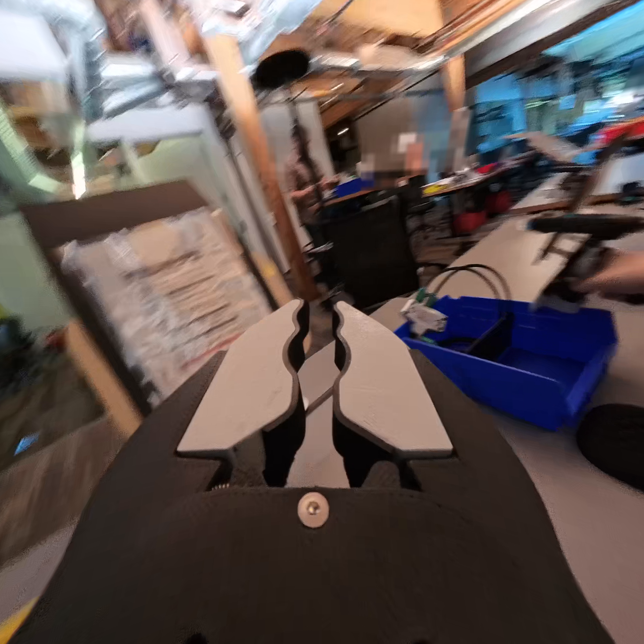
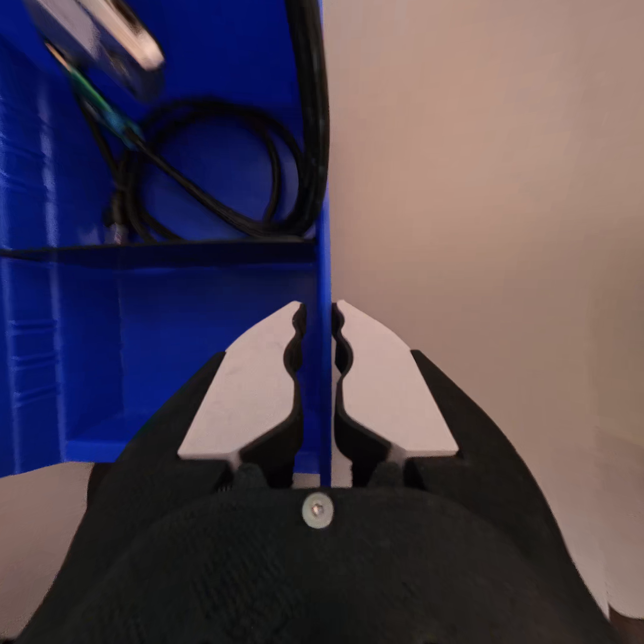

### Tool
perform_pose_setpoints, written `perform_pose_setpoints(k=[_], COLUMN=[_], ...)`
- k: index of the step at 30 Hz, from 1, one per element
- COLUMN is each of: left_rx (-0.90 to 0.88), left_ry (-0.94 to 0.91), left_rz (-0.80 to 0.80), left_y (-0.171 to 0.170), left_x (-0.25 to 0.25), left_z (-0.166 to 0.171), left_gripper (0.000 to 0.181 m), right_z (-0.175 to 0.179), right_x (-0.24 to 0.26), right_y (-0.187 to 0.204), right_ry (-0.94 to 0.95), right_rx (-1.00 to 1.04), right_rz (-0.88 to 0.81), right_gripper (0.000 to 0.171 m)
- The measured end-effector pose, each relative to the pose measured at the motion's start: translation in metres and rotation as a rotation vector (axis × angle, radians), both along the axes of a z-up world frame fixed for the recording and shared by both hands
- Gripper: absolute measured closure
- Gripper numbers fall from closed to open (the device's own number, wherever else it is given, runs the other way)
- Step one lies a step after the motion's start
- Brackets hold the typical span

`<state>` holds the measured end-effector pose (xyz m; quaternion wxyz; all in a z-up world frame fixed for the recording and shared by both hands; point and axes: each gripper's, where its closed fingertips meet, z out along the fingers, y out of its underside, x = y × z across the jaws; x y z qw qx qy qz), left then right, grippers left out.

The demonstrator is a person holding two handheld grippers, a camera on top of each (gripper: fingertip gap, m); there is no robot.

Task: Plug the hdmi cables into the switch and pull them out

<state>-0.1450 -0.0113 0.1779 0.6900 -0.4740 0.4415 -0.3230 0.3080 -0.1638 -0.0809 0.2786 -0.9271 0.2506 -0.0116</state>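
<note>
In the left wrist view, a blue bin [image 1: 522,380] stands on the grey table to the right. A pale boxy switch [image 1: 425,315] sits at its far end, and black cables [image 1: 481,275] loop above the rim. My left gripper [image 1: 321,306] is nearly closed and empty, held above the table's left edge, left of the bin. In the right wrist view, my right gripper [image 2: 319,306] is closed around the bin's right side wall [image 2: 322,348]. Coiled black HDMI cables [image 2: 216,167] lie in the far compartment, under the blurred switch [image 2: 104,38].
A divider [image 2: 156,249] splits the bin, and its near compartment [image 2: 174,348] holds nothing. A black round object [image 1: 613,446] lies on the table right of the bin. A person's hand [image 1: 613,278] shows at the right edge. Blurred shelves and workbenches stand behind. My right fingertips sit around 55 cm from my left ones. Measured from the fingertips, the blurred switch [image 2: 104,38] is 15 cm or so from the right gripper and 50 cm from the left.
</note>
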Motion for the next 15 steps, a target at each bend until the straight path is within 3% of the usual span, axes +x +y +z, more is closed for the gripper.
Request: perform_pose_setpoints(k=[3, 6, 9, 11, 15], left_rx=[-0.179, -0.236, -0.203, -0.158, -0.097], left_ry=[-0.059, -0.23, -0.336, -0.323, -0.231], left_rz=[0.158, 0.168, 0.198, 0.234, 0.294], left_y=[0.028, 0.031, 0.024, 0.015, -0.008], left_x=[-0.047, -0.088, -0.114, -0.12, -0.116], left_z=[0.001, 0.019, 0.034, 0.038, 0.039], left_gripper=[0.168, 0.167, 0.166, 0.164, 0.156], right_z=[0.068, 0.177, 0.283, 0.303, 0.263], right_x=[-0.001, -0.028, -0.09, -0.138, -0.192], right_y=[0.014, 0.049, 0.074, 0.087, 0.134], right_ry=[-0.117, -0.245, -0.386, -0.452, -0.564], right_rx=[0.228, 0.62, 1.097, 1.261, 1.21], right_rz=[0.003, 0.084, 0.233, 0.383, 0.578], right_gripper=[0.146, 0.141, 0.134, 0.134, 0.139])
